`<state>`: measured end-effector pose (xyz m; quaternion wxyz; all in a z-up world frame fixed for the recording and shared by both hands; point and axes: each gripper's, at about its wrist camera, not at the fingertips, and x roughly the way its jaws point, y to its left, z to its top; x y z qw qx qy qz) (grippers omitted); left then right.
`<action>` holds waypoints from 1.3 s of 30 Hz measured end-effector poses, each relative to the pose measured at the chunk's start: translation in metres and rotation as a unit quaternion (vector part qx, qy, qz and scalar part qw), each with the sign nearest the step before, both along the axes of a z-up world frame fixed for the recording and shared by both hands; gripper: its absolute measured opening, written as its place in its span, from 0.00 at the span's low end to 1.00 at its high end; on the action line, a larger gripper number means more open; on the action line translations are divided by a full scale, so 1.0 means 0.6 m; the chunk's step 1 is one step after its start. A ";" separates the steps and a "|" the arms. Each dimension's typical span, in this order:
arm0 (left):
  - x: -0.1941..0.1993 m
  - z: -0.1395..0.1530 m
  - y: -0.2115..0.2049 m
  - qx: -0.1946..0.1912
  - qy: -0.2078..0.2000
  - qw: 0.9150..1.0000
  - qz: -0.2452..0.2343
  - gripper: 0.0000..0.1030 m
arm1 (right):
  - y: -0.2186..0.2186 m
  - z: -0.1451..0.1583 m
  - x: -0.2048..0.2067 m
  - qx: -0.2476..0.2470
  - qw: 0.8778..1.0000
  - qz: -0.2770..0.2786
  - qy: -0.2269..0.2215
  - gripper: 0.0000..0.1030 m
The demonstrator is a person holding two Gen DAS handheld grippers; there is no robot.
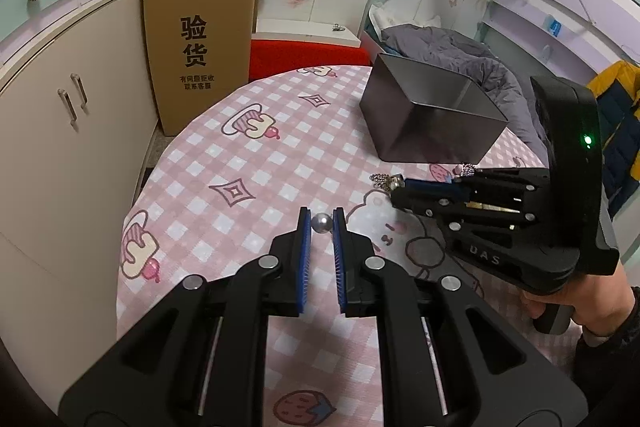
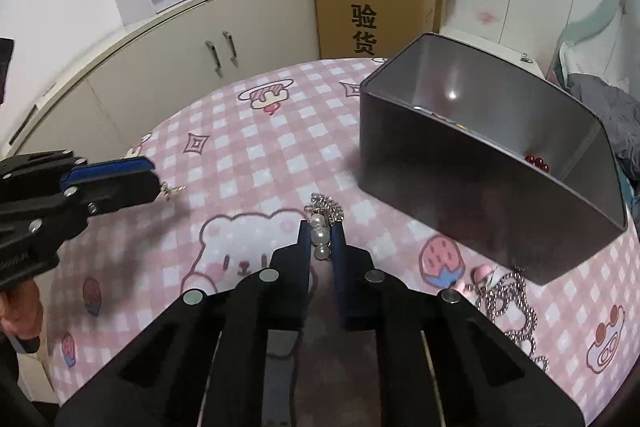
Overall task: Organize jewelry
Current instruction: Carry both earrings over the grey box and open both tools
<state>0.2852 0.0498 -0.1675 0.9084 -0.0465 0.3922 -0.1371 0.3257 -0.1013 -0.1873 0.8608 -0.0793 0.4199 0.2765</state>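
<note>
My left gripper [image 1: 322,227] is shut on a small silver bead [image 1: 321,222] just above the pink checked tablecloth [image 1: 256,163]. From the right wrist view, the left gripper [image 2: 154,177] comes in from the left with a small metal piece [image 2: 173,189] sticking out of its tip. My right gripper [image 2: 322,241] is down on the cloth, shut on a short string of white pearls [image 2: 320,233] joined to a silver chain cluster [image 2: 326,205]. In the left wrist view the right gripper [image 1: 400,189] lies on its side, with that chain [image 1: 383,182] at its tip.
A dark grey open box [image 2: 480,131] stands at the table's far right, with red beads [image 2: 538,161] inside. A ball chain [image 2: 510,301] and a pink piece [image 2: 480,273] lie in front of it. Cabinets [image 1: 60,131] and a cardboard box [image 1: 196,47] stand beyond the table.
</note>
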 end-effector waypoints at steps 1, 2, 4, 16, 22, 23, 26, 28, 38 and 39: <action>-0.001 0.001 -0.001 -0.001 -0.001 1.000 -0.001 0.10 | -0.005 0.001 -0.003 0.006 1.000 -0.002 0.002 0.08; -0.001 0.003 -0.003 -0.002 -0.001 1.000 -0.002 0.10 | -0.013 0.004 -0.007 0.019 1.000 -0.002 0.006 0.08; -0.002 0.007 -0.006 -0.003 -0.004 1.000 -0.005 0.10 | -0.023 0.013 -0.018 0.042 0.999 -0.002 0.007 0.08; -0.001 0.095 -0.036 -0.026 -0.061 0.997 -0.038 0.10 | -0.105 0.184 -0.063 0.139 0.988 -0.005 -0.064 0.08; 0.025 0.159 -0.069 -0.024 -0.108 0.992 -0.063 0.10 | -0.134 0.266 -0.064 0.140 0.982 -0.010 -0.123 0.08; 0.033 0.167 -0.074 -0.025 -0.112 0.991 -0.065 0.10 | -0.137 0.276 -0.059 0.139 0.982 -0.013 -0.131 0.08; 0.063 0.186 -0.088 -0.034 -0.116 0.990 -0.074 0.11 | -0.156 0.307 -0.040 0.139 0.978 -0.025 -0.154 0.08; 0.084 0.197 -0.102 -0.037 -0.117 0.989 -0.082 0.11 | -0.164 0.315 -0.024 0.140 0.977 -0.033 -0.158 0.08; 0.176 0.161 -0.163 -0.042 -0.065 0.992 -0.102 0.11 | -0.185 0.245 0.078 0.139 0.981 -0.086 -0.102 0.08; 0.183 0.154 -0.168 -0.039 -0.058 0.992 -0.104 0.17 | -0.188 0.234 0.086 0.137 0.981 -0.098 -0.096 0.10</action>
